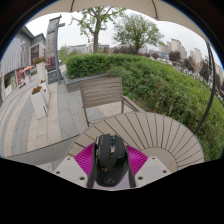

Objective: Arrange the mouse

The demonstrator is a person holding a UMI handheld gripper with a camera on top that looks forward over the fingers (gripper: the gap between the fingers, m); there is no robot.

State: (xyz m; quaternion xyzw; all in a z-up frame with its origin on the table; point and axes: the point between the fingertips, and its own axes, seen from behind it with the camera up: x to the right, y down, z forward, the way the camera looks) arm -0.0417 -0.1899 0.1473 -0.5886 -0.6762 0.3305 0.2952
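A black computer mouse [111,158] with a scroll wheel sits between my gripper's [111,162] two fingers. The magenta pads [84,158] press against its left and right sides, so the gripper is shut on the mouse. The mouse is held above a round slatted wooden table [160,135]. The mouse's underside is hidden.
A wooden bench [101,93] stands beyond the table on a paved terrace. A green hedge [170,85] runs along the right. A planter box [39,98] and building are at the left. Trees and city buildings lie far behind.
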